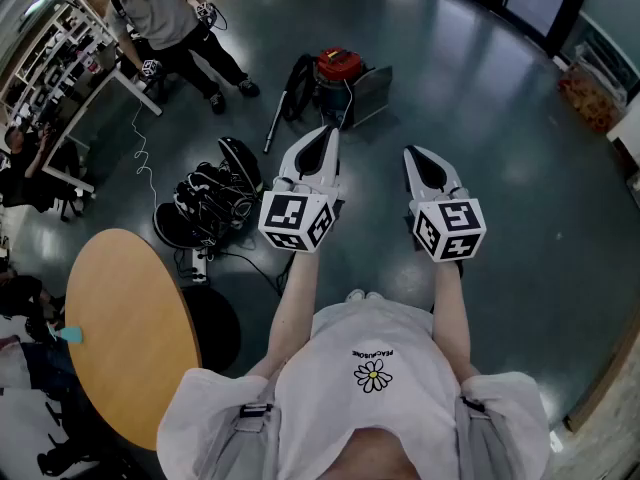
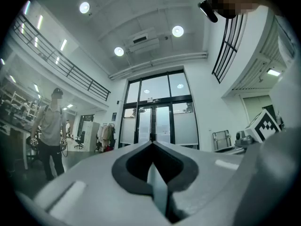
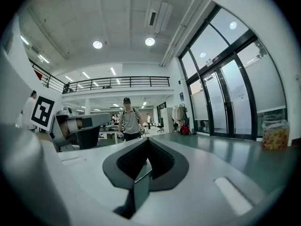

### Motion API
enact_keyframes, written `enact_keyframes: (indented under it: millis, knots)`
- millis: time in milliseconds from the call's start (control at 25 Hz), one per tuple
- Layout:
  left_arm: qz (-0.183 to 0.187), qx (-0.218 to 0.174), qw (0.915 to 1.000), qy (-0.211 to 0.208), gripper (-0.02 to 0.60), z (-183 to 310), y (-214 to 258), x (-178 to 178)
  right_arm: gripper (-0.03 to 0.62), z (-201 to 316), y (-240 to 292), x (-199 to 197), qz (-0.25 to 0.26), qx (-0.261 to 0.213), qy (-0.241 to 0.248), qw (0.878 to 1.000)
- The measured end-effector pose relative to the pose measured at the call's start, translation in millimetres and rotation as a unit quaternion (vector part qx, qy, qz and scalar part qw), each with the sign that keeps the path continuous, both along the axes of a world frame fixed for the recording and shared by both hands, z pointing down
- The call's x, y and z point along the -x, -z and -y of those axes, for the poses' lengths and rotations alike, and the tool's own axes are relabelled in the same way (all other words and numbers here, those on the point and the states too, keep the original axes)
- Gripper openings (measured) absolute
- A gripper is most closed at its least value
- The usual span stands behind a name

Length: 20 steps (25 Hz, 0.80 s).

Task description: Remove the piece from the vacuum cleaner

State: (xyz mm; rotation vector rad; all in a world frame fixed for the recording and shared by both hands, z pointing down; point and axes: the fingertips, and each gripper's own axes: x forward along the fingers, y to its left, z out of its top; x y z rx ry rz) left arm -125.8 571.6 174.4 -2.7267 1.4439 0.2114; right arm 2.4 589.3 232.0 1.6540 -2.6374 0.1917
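Floor area, listed left to right in the head view.

- Round wooden table (image 1: 130,338): one, at the lower left, with one small teal item (image 1: 70,335) at its edge.
- Standing person (image 1: 165,13): one, upper left, beside a white desk (image 1: 130,88).
- Black bag (image 1: 210,203): one, lying open on the floor with cables in it.
- Left gripper (image 1: 325,133): one, held out level. Its jaws are closed together with nothing between them (image 2: 151,145).
- Vacuum cleaner (image 1: 340,73): one, red-topped, standing on the floor. One black hose (image 1: 297,88) and one pale wand (image 1: 275,128) are at its left side. It lies ahead of both grippers and well apart from them, nearer the left gripper's line.
- Right gripper (image 1: 415,153): one, parallel to the left. Its jaws are closed and empty (image 3: 147,140).
- Box of goods (image 1: 590,98): one, far right.
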Motion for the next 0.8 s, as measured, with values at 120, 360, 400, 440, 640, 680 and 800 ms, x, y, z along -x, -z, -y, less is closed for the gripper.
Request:
enact_keyframes:
  millis: [120,360,400,440,640,680,800]
  knots:
    - [0.002,-0.001,1.0000,-0.002,0.000,-0.8,1.6,-5.1,0.023,-1.5,3.3,-1.8,-0.014,-0.010,0.000,1.000]
    - [0.001,0.012,0.9999,0.002,0.000,2.5,-3.2,-12.0,0.023,-0.7,3.9,-4.9,-0.041,-0.012,0.007,0.999]
    - [-0.001,0.014,0.9999,0.002,0.000,3.4,-5.6,-14.8,0.023,-0.9,2.2,-7.8,-0.043,-0.012,0.009,0.999]
    - [-0.003,0.016,0.9999,0.003,0.000,3.9,-7.9,-18.9,0.023,-1.4,0.7,-12.1,-0.044,-0.011,0.012,0.999]
    - [-0.005,0.030,0.9995,0.001,0.000,-5.2,-23.7,-45.9,0.023,-8.1,-0.4,-34.6,0.005,-0.014,0.029,0.999]
    - [-0.004,0.035,0.9994,0.000,0.000,-9.0,-29.5,-51.4,0.023,-9.6,-1.6,-38.2,0.011,-0.014,0.033,0.999]
    - [0.011,0.053,0.9985,-0.004,0.000,-17.0,-49.7,-70.5,0.023,-8.5,-14.2,-53.0,0.012,-0.008,0.035,0.999]
